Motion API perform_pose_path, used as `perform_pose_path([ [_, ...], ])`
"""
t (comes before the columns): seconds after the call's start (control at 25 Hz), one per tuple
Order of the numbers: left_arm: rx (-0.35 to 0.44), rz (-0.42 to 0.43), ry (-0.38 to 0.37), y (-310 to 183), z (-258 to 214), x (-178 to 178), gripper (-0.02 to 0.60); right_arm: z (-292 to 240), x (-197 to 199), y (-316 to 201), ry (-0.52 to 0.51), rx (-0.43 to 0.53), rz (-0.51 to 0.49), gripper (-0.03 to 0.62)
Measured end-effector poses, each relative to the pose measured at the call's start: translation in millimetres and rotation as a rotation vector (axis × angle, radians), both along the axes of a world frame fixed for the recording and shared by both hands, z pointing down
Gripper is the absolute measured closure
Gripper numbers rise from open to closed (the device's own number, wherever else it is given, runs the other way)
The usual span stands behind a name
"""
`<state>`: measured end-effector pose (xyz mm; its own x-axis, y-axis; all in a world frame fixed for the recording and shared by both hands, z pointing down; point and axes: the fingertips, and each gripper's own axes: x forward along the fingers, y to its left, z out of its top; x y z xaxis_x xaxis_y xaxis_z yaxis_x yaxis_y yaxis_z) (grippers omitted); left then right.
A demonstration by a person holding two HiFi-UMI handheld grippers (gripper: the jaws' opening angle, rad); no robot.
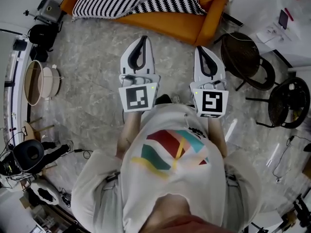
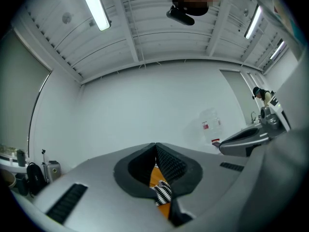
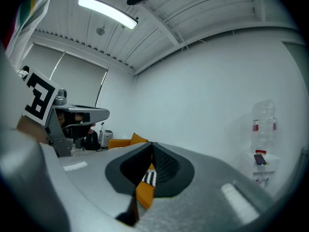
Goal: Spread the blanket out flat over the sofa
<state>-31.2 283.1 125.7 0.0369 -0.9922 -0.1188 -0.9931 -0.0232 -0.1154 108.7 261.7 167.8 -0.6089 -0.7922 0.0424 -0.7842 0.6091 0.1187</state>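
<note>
The left gripper [image 1: 143, 39] and the right gripper [image 1: 199, 49] are held side by side in front of the person, both pointing level toward an orange sofa [image 1: 197, 25] at the far side of a grey stone-patterned floor [image 1: 87, 57]. Each gripper's own view shows its two jaws pressed together at the tips with nothing between them. Both grippers are closed and empty.

The blanket [image 1: 129, 1], black-and-white striped with a zigzag patch, lies bunched and folded over the left and middle of the sofa seat. The right end of the seat is bare orange. The blanket is well apart from both grippers, with open floor between them. Judging from this, the person is standing back and facing the sofa before any grasp, and the spreading has not begun. The closed jaws would need to open before they can take hold of an edge.

Two dark round chairs [image 1: 241, 55] stand to the right of the sofa.

No words can be read. Each gripper carries a marker cube [image 1: 138, 97] with a black-and-white square pattern. The person's shirt [image 1: 172, 152] shows coloured bands without lettering. In the left gripper view, a clear bottle [image 2: 211, 124] against the wall has a red label too small to read.
</note>
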Motion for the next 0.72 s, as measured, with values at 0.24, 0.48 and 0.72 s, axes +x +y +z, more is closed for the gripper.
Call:
perform_pose_path([
  [0.24, 0.021, -0.020, 0.013, -3.5, -6.5, -5.3, 0.566, -2.6, 3.8, -5.8, -0.024, -0.002, 0.006, 0.589],
  [0.48, 0.012, -0.040, 0.014, -6.9, -1.2, -10.6, 0.566, 2.7, 0.1, -7.5, -0.020, -0.011, -0.018, 0.589],
  [0.72, 0.032, -0.029, 0.027, -24.0, 0.1, -14.6, 0.566, 4.4, -7.6, -22.8, -0.010, 0.003, -0.023, 0.589],
])
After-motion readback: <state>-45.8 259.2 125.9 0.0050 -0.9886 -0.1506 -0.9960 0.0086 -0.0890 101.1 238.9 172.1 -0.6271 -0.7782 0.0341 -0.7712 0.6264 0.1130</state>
